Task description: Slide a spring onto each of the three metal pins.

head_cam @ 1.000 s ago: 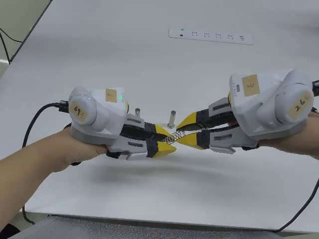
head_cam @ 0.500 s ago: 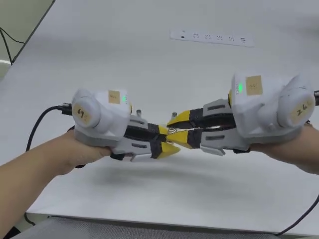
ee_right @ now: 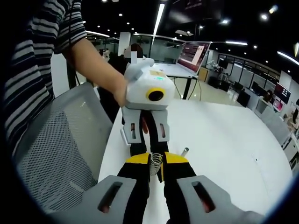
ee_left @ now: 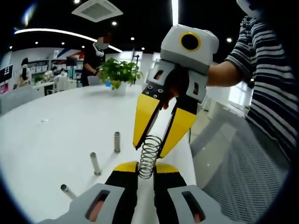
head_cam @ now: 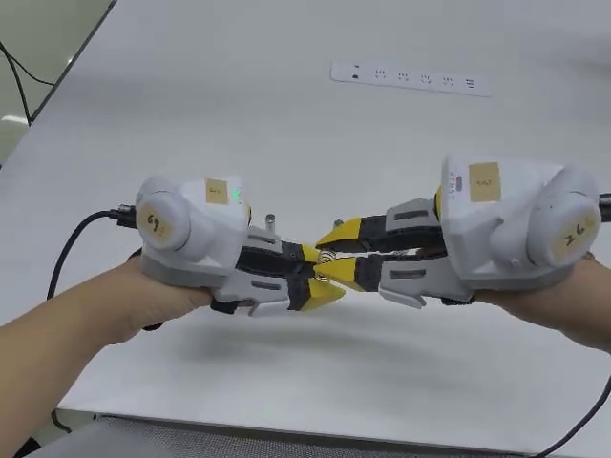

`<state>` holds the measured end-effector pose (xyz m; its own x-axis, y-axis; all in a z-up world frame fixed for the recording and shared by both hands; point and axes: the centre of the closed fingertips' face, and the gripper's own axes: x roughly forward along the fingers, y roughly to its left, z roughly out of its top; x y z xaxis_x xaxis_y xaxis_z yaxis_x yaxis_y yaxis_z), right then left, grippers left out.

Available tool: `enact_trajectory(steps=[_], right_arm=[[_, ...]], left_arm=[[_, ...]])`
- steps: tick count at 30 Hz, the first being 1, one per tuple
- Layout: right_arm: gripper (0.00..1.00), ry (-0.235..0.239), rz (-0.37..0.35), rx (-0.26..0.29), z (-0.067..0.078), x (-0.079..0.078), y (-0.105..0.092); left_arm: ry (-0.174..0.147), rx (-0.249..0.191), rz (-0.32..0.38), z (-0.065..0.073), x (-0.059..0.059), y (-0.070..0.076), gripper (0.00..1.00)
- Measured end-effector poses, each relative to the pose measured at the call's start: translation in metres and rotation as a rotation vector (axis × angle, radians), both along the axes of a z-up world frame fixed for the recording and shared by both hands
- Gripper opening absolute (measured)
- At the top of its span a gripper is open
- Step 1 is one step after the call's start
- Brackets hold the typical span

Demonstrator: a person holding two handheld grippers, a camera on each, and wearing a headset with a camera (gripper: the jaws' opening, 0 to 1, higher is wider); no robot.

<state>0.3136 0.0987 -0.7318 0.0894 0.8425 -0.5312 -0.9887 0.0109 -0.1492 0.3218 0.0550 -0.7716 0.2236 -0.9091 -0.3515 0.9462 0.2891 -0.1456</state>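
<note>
A small steel spring point(head_cam: 326, 255) point(ee_left: 148, 157) point(ee_right: 156, 163) hangs in the air between two yellow-tipped grippers that meet tip to tip. My left gripper point(head_cam: 320, 279) point(ee_left: 145, 168) is shut on its near end. From the opposite side my right gripper point(head_cam: 336, 256) point(ee_right: 157, 159) has its jaws pressed on the far end. Three upright metal pins stand on the white table point(ee_left: 56, 126): the near pin point(ee_left: 65, 190), the middle pin point(ee_left: 95, 163) and the far pin point(ee_left: 117, 141), which looks ribbed. One pin point(head_cam: 271, 221) point(ee_right: 185, 151) pokes up just behind the left gripper.
A white power strip point(head_cam: 410, 78) lies far back on the table. A black cable point(head_cam: 72, 248) trails off the left gripper toward the table's left edge. A mesh chair point(ee_right: 56, 140) stands at the front edge, with a person in a striped shirt point(ee_left: 266, 70) beside it.
The right gripper has moved in toward the left one and its jaws have narrowed onto the spring. Both hands have risen slightly, covering the middle pin in the head view.
</note>
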Motion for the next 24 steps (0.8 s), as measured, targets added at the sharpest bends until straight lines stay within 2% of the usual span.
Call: enact_trajectory(steps=[14, 24], right_arm=[[0.07, -0.012, -0.007, -0.012, 0.001, 0.003, -0.002], [0.07, -0.033, -0.007, -0.035, -0.002, 0.007, -0.005]], left_arm=[[0.004, 0.004, 0.024, -0.003, 0.002, 0.004, 0.08], [0.006, -0.001, 0.07, -0.002, 0.009, 0.011, 0.13]])
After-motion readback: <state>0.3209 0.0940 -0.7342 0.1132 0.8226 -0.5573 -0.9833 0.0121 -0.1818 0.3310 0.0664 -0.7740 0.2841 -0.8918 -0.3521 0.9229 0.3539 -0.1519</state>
